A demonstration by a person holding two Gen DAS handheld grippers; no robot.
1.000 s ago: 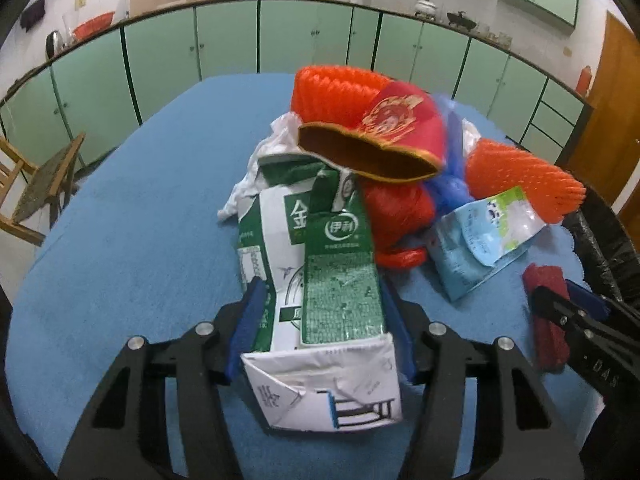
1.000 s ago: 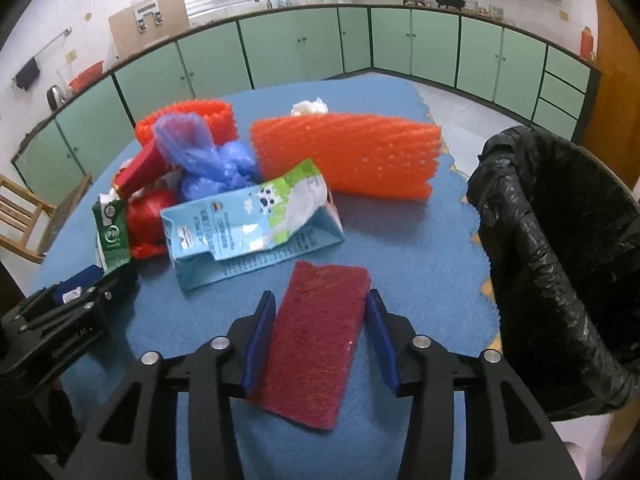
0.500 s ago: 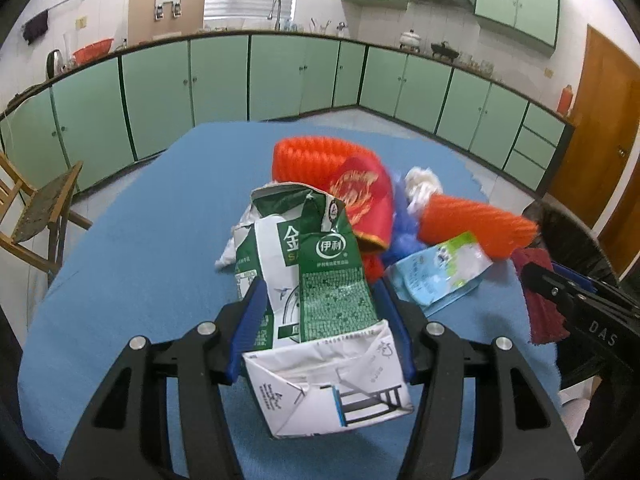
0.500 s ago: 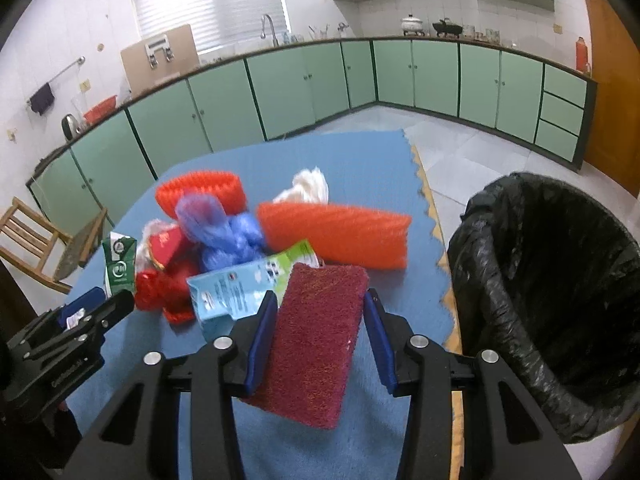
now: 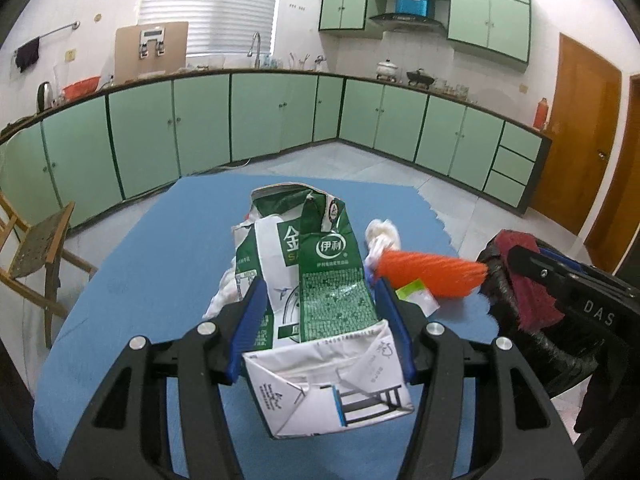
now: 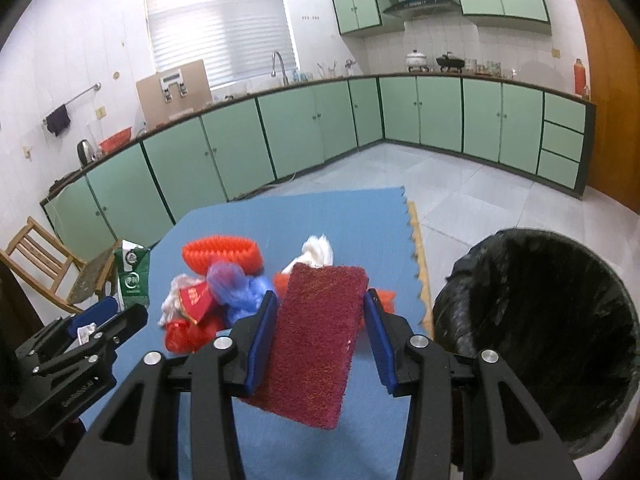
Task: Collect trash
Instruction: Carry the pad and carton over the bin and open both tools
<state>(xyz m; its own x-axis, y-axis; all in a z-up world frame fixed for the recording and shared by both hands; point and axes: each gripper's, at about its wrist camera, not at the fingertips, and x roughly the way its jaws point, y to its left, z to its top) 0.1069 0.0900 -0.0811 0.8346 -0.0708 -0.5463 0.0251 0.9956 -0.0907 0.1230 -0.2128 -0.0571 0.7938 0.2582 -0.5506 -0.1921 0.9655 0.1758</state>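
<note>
My left gripper (image 5: pixel 318 292) is shut on a torn green and white milk carton (image 5: pixel 328 272) and holds it clear above the blue table mat (image 5: pixel 160 260). A dark red scouring pad (image 6: pixel 316 344) sits tilted between the blue pads of my right gripper (image 6: pixel 320 300), which is shut on it and also lifted off the mat. In the left wrist view that pad (image 5: pixel 532 300) shows at the right. To the right of the table stands a bin lined with a black bag (image 6: pixel 540 320).
A pile stays on the mat: an orange foam net (image 6: pixel 222 254), a blue plastic bag (image 6: pixel 236 284), a red packet (image 6: pixel 192 300) and white tissue (image 6: pixel 318 250). A wooden chair (image 5: pixel 36 248) stands left of the table. Green cabinets line the far walls.
Both grippers have risen off the mat with the carton and the pad still gripped. Both views have tilted up, so the pile now looks lower and farther off.
</note>
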